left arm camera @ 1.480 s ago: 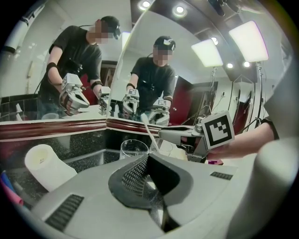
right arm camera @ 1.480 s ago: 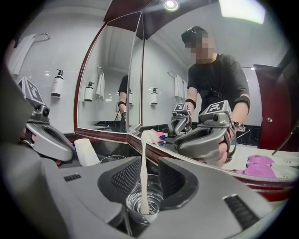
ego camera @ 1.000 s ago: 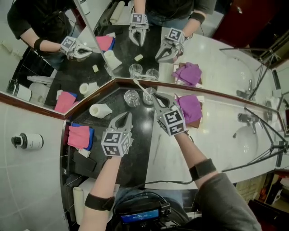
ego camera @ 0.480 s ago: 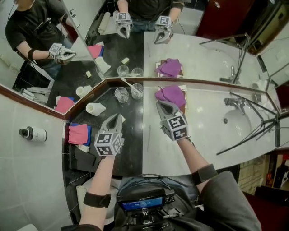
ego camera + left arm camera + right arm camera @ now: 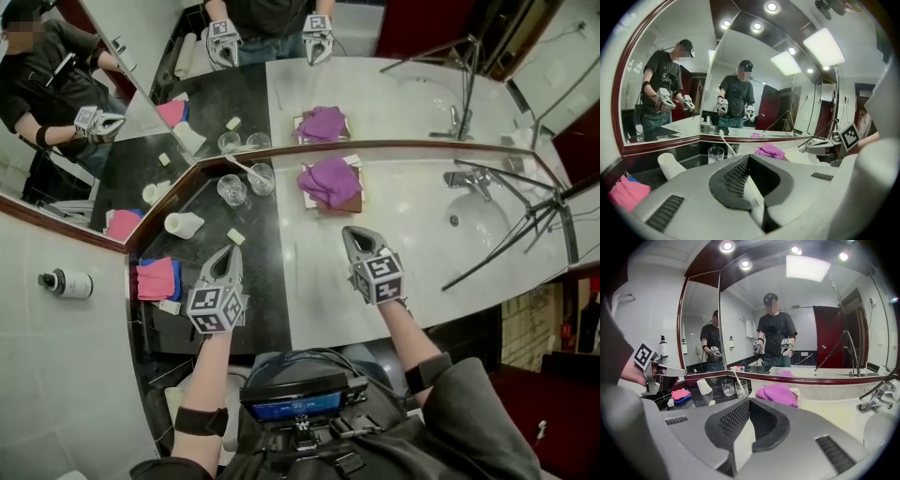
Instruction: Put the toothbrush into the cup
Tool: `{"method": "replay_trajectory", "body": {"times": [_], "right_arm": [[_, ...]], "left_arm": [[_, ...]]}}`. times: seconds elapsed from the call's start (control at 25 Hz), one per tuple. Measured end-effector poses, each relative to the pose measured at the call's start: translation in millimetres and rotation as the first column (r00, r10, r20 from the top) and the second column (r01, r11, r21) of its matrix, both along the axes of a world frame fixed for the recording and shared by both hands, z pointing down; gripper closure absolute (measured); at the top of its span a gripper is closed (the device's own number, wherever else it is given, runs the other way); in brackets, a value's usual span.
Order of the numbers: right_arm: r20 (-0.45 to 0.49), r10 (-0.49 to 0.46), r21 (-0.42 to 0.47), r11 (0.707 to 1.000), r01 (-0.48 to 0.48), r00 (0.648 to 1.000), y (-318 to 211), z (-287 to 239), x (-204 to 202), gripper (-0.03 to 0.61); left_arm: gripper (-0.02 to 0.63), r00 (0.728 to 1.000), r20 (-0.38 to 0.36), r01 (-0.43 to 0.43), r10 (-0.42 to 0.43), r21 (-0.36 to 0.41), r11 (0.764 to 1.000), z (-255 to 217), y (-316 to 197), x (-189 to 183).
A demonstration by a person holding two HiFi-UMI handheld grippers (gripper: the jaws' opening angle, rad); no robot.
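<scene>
A white toothbrush (image 5: 246, 169) stands tilted in the right one of two clear glasses (image 5: 262, 178) on the black counter by the mirror. The same toothbrush (image 5: 738, 379) shows in the right gripper view and, as the toothbrush (image 5: 725, 142), in the left gripper view. The other glass (image 5: 231, 189) holds nothing. My left gripper (image 5: 225, 255) hovers over the black counter, well short of the glasses, shut on nothing. Over the white counter my right gripper (image 5: 351, 234) is shut too, holding nothing, far from the glass.
A purple cloth (image 5: 328, 180) lies on a brown tray. A white cup (image 5: 183, 225) lies on its side, with a pink cloth (image 5: 157, 278) and a small soap (image 5: 236, 236) nearby. The sink (image 5: 478, 225), faucet (image 5: 464, 178) and tripod legs (image 5: 525, 225) are at right.
My right gripper has pulled back from the glass with the toothbrush, toward the counter's near edge and to the right. The left gripper drew back a little as well.
</scene>
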State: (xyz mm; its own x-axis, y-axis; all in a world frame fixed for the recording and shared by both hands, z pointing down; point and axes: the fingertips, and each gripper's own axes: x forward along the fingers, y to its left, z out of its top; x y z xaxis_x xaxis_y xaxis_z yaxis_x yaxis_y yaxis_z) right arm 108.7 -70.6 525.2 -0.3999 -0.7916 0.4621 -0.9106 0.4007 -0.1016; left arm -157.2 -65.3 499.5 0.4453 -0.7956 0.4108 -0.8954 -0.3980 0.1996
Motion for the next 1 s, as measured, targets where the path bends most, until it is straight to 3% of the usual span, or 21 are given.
{"method": "replay_trajectory", "body": {"times": [0.2,0.48,0.8,1.0], "right_arm": [[-0.004,0.040,-0.025,0.999,-0.040,0.999,21,10,19,0.560],[-0.017,0.050,-0.069,0.996,-0.051,0.999,35,26,17,0.560],[-0.048,0.036,-0.221,0.974,-0.046,0.998,40,60,-34,0.553],[-0.068,0.052,-0.359,0.931,-0.073,0.996,43,99,-78,0.463]], "left_arm": [[0.614,1.000,0.001,0.003,-0.003,0.011,1.000,-1,12,6],[0.614,1.000,-0.008,0.014,-0.014,0.007,1.000,0,24,8],[0.614,1.000,-0.001,0.016,-0.016,-0.002,1.000,4,29,-5],[0.614,1.000,-0.004,0.006,-0.006,-0.022,1.000,14,33,-15]]}}
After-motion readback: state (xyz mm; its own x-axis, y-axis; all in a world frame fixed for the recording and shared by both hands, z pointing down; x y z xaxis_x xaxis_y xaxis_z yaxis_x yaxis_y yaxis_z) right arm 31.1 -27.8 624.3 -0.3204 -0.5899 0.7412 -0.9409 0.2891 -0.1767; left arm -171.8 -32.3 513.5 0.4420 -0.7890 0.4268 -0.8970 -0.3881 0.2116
